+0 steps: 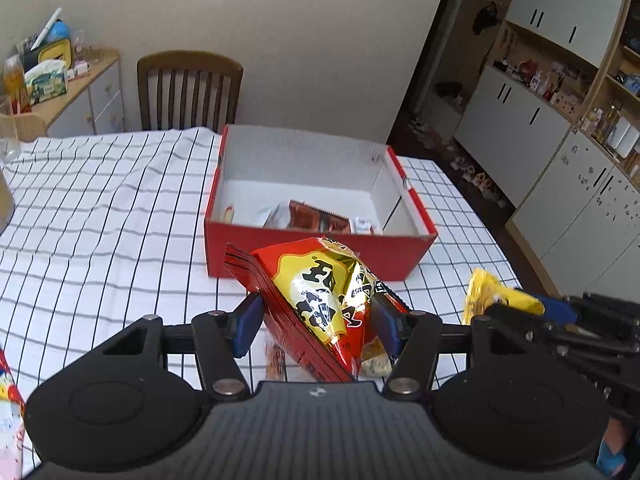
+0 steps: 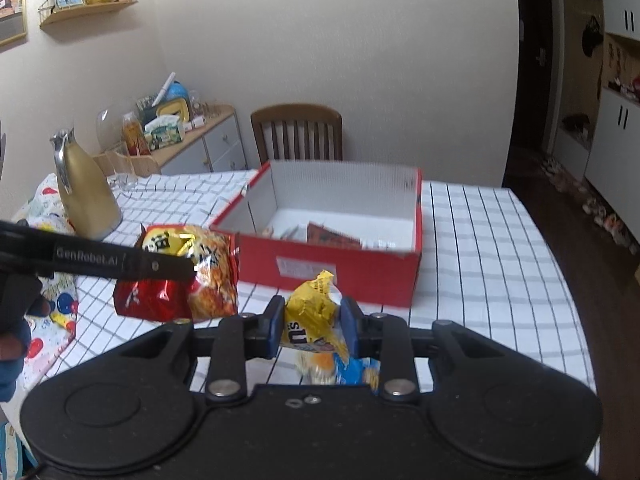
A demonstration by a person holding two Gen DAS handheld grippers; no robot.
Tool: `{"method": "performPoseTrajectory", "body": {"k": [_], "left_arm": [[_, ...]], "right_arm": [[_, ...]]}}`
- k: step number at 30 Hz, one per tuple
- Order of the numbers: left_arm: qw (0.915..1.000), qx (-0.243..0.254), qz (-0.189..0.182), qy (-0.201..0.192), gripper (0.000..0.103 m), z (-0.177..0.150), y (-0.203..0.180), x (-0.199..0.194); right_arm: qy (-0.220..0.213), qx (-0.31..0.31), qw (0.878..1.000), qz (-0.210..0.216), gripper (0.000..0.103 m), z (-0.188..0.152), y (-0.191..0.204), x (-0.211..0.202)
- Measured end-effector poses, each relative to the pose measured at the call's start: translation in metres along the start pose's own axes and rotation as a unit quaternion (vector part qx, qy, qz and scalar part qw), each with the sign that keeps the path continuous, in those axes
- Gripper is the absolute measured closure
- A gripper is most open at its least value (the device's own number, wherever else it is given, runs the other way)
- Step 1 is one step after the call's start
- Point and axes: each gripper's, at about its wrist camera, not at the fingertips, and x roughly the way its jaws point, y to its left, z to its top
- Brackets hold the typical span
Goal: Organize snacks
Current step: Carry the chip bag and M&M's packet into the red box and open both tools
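Red cardboard walls of the open box (image 1: 320, 254) hide most of the packets lying inside it. The left gripper (image 1: 316, 320) pinches a red-and-yellow snack bag (image 1: 320, 300) above the checked tablecloth (image 1: 100, 208), just before the box. Only the right wrist view shows the right gripper (image 2: 312, 328) clamped on a yellow candy packet (image 2: 310, 312), its lower end blurred, and a gold jug (image 2: 84, 196). A wooden chair (image 1: 190, 88) stands behind.

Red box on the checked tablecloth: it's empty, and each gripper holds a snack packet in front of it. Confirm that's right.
Not quite: the red box is not empty. The left wrist view shows several packets already lying on its floor. The rest holds: the left gripper grips a red and yellow snack bag, and the right gripper grips a yellow packet, both in front of the box over the checked tablecloth.
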Motion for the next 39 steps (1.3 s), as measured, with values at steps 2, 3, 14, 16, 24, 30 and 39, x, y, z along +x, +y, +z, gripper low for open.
{"method": "performPoseTrajectory", "body": {"k": [2, 3, 14, 16, 24, 30, 39], "left_arm": [[1.0000, 0.006, 0.004, -0.007, 0.044, 0.005, -0.001, 0.002], [0.9999, 0.008, 0.006, -0.009, 0.044, 0.007, -0.002, 0.003], [0.9988, 0.026, 0.023, -0.036, 0.044, 0.041, -0.004, 0.017], [0.9986, 0.029, 0.027, -0.036, 0.044, 0.048, -0.004, 0.023], [0.9980, 0.034, 0.044, -0.030, 0.044, 0.072, 0.003, 0.050], [0.9969, 0.043, 0.059, -0.030, 0.045, 0.088, 0.008, 0.072], [0.9973, 0.031, 0.066, -0.001, 0.051, 0.101, 0.019, 0.111]], "right_arm": [[-0.008, -0.006, 1.000, -0.002, 0.075, 0.008, -0.001, 0.002], [-0.012, -0.009, 1.000, -0.004, 0.075, 0.012, -0.001, 0.003], [-0.032, -0.037, 0.999, -0.017, 0.075, 0.050, -0.006, 0.025], [-0.032, -0.037, 0.999, -0.019, 0.075, 0.055, -0.008, 0.031], [-0.026, -0.047, 0.998, -0.033, 0.075, 0.072, -0.011, 0.056], [-0.020, -0.044, 0.998, -0.036, 0.075, 0.088, -0.017, 0.082], [0.012, -0.028, 0.999, -0.045, 0.075, 0.097, -0.029, 0.130]]}}
